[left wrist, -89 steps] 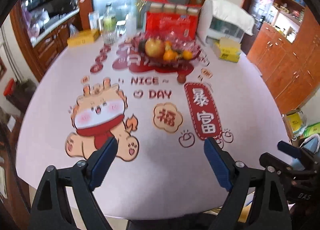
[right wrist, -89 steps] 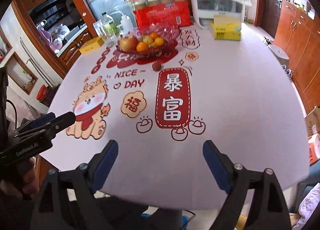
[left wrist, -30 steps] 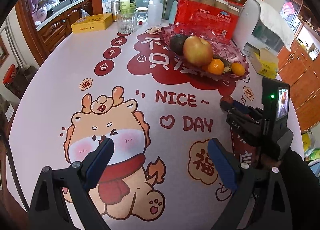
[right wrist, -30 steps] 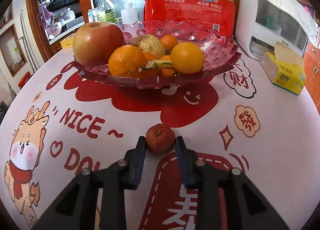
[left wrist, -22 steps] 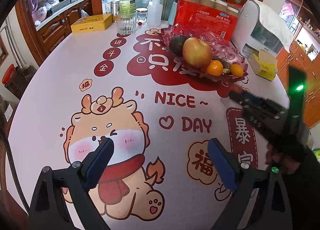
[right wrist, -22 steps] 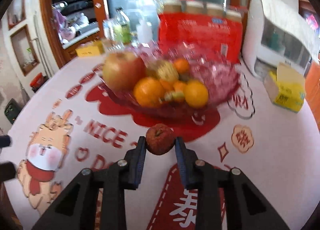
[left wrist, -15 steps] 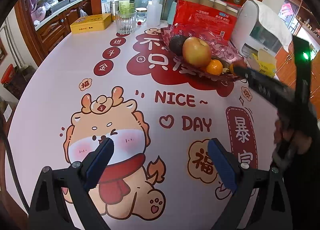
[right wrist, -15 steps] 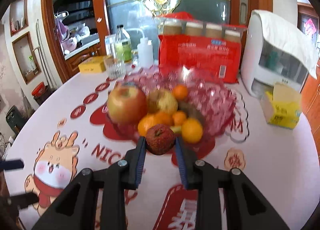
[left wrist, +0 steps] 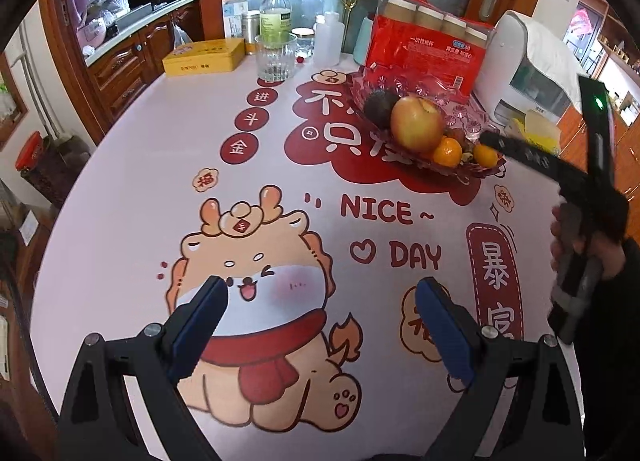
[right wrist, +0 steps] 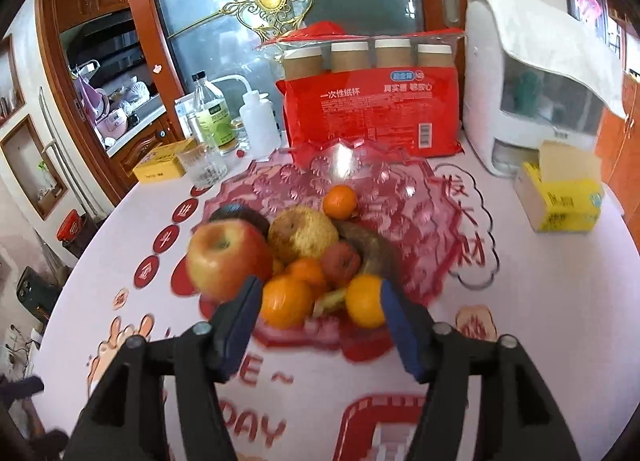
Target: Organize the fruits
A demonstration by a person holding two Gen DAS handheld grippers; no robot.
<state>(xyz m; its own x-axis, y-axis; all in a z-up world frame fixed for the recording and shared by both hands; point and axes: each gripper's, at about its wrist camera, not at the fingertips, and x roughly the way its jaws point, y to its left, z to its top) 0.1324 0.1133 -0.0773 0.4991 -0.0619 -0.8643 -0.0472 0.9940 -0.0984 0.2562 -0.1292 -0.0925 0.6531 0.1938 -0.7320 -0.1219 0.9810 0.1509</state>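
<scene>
The right hand-held gripper (right wrist: 320, 309) now gapes empty: the small red fruit (right wrist: 340, 259) it carried lies among the others in the pink bowl (right wrist: 400, 197). The left hand-held gripper (left wrist: 320, 325) hangs wide open, holding nothing, over the worktop (left wrist: 132, 181).
</scene>
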